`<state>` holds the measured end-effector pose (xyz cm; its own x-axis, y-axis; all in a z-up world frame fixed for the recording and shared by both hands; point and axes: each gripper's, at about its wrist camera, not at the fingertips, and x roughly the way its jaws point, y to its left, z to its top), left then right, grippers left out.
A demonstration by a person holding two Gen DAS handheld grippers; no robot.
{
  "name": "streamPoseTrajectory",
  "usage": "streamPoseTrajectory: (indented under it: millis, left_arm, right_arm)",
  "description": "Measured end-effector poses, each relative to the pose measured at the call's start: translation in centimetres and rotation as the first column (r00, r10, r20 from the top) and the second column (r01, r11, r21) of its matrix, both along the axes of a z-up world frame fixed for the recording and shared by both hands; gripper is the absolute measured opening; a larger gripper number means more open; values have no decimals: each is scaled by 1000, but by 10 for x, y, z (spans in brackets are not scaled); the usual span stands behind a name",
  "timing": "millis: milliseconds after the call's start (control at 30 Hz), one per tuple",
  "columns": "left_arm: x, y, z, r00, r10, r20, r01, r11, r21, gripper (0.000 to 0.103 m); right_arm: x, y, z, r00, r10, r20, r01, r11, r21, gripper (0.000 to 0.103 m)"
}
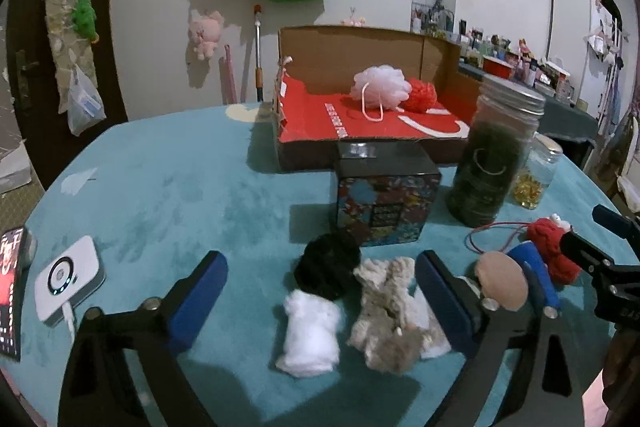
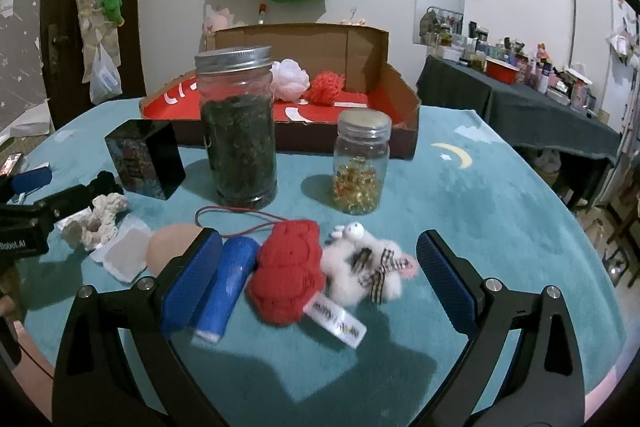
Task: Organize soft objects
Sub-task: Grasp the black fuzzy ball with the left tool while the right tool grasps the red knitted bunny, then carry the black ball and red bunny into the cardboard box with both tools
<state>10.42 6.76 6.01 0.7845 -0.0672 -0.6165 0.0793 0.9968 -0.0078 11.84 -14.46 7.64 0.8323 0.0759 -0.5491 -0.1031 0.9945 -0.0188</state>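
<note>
My left gripper [image 1: 322, 293] is open over a white fluffy piece [image 1: 310, 333], a black pompom [image 1: 328, 269] and a beige knotted rope toy [image 1: 386, 311] on the teal table. My right gripper [image 2: 320, 275] is open around a red knitted toy [image 2: 288, 279] and a white plush with a checked bow [image 2: 366, 267]. A blue roll [image 2: 228, 287] lies against its left finger. A beige puff [image 2: 168, 247] lies further left. A cardboard box [image 1: 352, 49] with a red lining holds a pink mesh sponge [image 1: 380, 87] and a red one [image 1: 420, 95].
A tall jar of dark leaves [image 2: 238, 127], a small jar of yellow capsules [image 2: 360, 163] and a black patterned tin [image 1: 386, 197] stand between the soft things and the box. A white device [image 1: 68, 279] and a phone [image 1: 10, 287] lie at the left edge.
</note>
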Motion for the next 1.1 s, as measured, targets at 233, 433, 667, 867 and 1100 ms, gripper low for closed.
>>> streamPoseTrajectory:
  millis: [233, 433, 667, 867, 1100]
  left_arm:
    - [25, 4, -8, 995, -45, -90, 44, 999, -9, 72]
    - [35, 7, -20, 983, -98, -154, 90, 994, -57, 32]
    - [21, 5, -6, 995, -63, -82, 62, 998, -19, 31]
    - [6, -4, 10, 997, -75, -26, 74, 997, -38, 31]
    - [-5, -38, 17, 978, -205, -24, 202, 975, -94, 31]
  right_arm:
    - [16, 3, -9, 994, 52, -96, -51, 999, 10, 66]
    - [22, -1, -19, 980, 115, -163, -100, 990, 97, 34]
    - [12, 2, -11, 984, 135, -113, -127, 989, 78, 33]
    - [10, -6, 0, 987, 141, -76, -132, 984, 116, 33]
    - [12, -11, 5, 985, 159, -60, -148, 976, 157, 33]
